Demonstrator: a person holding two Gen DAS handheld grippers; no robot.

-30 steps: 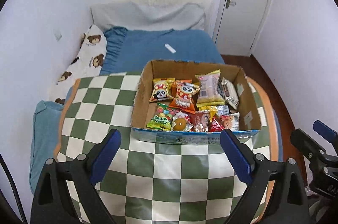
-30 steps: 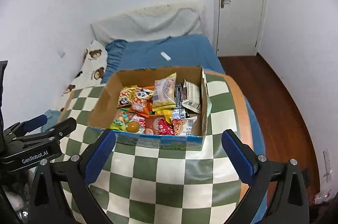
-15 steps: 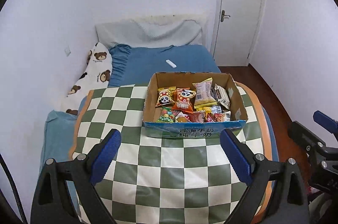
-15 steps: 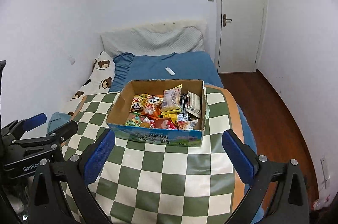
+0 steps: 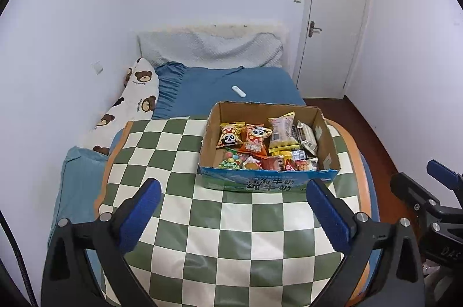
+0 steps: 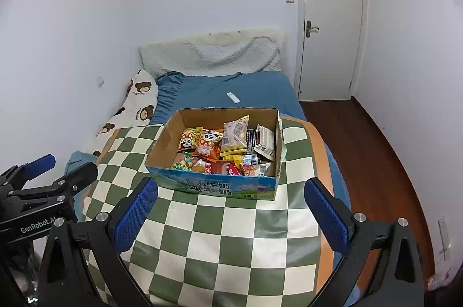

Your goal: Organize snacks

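Observation:
An open cardboard box (image 5: 267, 182) with a blue printed front sits on a green-and-white checkered cloth (image 5: 231, 249). It holds several snack packets, among them two panda bags (image 5: 230, 136) and a pale wrapped cake (image 5: 282, 127). My left gripper (image 5: 232, 192) hovers short of the box's front wall; its jaws are opening, and nothing lies between them. The right gripper (image 6: 230, 188) is also back from the box (image 6: 217, 186), open and empty. Each gripper shows at the edge of the other's view.
The cloth covers a rounded surface at the foot of a blue bed (image 5: 231, 81). A white remote (image 5: 238, 91) lies on the bed, with a bear-print pillow (image 5: 139, 98) at its left. A shut door (image 5: 332, 26) and wooden floor (image 6: 376, 162) are on the right.
Both grippers have drawn back and upward from the box, which now looks smaller and farther away. The snacks in the box have not moved.

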